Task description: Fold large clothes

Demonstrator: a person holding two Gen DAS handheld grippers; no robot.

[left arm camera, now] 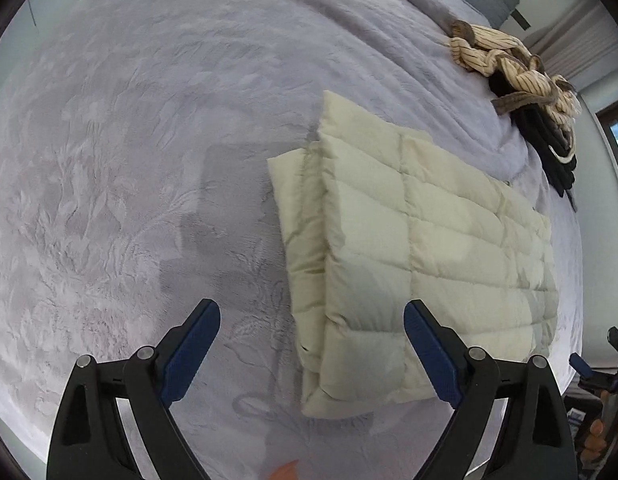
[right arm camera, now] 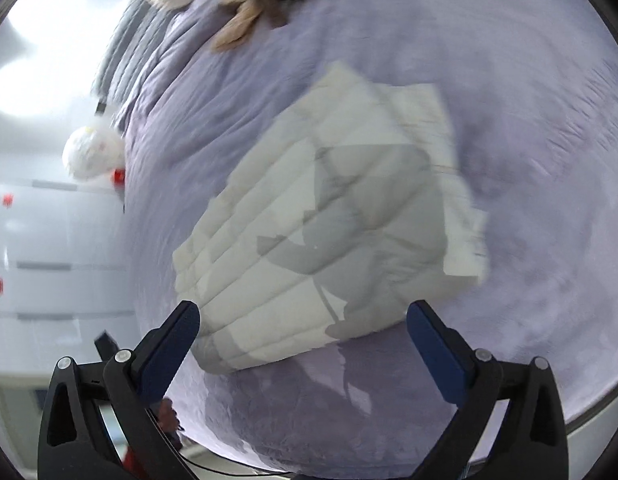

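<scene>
Cream quilted puffer jacket (left arm camera: 421, 248) lay folded right of center on lavender plush bedspread (left arm camera: 129, 160), left gripper (left arm camera: 311, 344) spread wide and empty at lower frame, right gripper (right arm camera: 303, 340) likewise wide and empty, striped garment pile (left arm camera: 513, 64) at upper right.

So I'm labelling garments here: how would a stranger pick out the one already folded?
Start from the lavender plush bedspread filling the view. On it lies a cream quilted puffer garment, folded into a flat rectangle. Unlike the rumpled heap of striped beige and black clothes near the bed's far edge, it is neat and stitched in padded squares.
</scene>
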